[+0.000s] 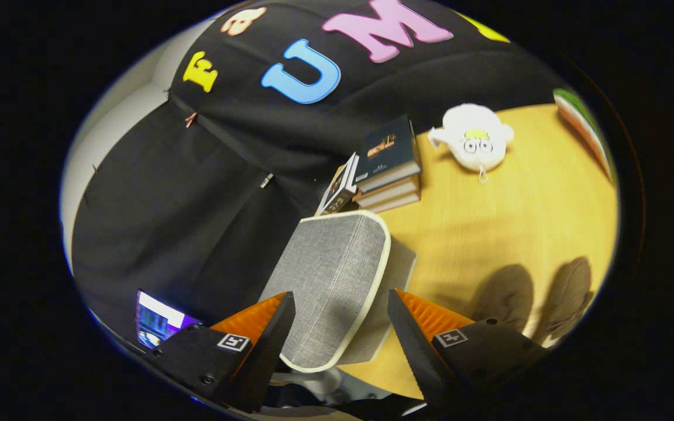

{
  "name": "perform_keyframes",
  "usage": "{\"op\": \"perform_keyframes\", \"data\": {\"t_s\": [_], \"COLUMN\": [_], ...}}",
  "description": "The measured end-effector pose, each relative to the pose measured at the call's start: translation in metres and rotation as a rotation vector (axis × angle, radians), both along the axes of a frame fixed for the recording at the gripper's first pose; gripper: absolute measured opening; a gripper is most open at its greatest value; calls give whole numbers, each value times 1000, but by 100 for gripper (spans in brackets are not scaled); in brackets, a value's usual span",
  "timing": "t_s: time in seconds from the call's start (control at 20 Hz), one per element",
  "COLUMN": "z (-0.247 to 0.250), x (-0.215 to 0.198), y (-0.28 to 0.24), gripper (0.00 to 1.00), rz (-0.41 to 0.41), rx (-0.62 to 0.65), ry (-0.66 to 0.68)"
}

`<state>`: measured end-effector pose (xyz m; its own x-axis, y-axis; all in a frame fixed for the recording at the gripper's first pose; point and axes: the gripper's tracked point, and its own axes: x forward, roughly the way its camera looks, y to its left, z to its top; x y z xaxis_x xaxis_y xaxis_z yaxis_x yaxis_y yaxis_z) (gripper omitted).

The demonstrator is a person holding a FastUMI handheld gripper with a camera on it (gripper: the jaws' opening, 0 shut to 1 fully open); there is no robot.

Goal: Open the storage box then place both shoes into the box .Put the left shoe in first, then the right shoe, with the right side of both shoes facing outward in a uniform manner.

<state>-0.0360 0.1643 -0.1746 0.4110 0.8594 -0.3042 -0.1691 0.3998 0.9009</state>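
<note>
The grey fabric storage box point(400, 275) stands on the wooden table just ahead of my fingers. Its lid point(328, 280), grey with a cream trim, is tilted up off the box, and its near end reaches in between my fingers. My gripper point(340, 294) is open, one finger on each side of the lid; I cannot see either finger pressing on it. Two grey-brown shoes point(506, 298) point(571, 295) lie side by side on the table, beyond the right finger and apart from the box.
A stack of books point(387, 166) sits on the wooden table point(518, 222) just past the box, with a white plush toy point(476, 140) further along. A green-edged flat item point(583, 126) lies at the far table edge. A lit screen point(158, 318) glows beside the left finger.
</note>
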Motion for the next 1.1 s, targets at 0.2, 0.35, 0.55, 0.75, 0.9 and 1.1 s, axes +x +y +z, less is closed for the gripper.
{"op": "perform_keyframes", "data": {"t_s": [0.2, 0.35, 0.55, 0.75, 0.9, 1.1], "z": [-35, -36, -31, -15, 11, 69], "x": [-7, -18, -28, -26, -35, -17], "y": [20, 39, 55, 42, 43, 52], "gripper": [98, 97, 78, 12, 5, 6], "rz": [49, 103, 124, 83, 110, 78], "rx": [124, 258, 395, 490, 436, 377], "ry": [170, 284, 396, 379, 277, 106]}}
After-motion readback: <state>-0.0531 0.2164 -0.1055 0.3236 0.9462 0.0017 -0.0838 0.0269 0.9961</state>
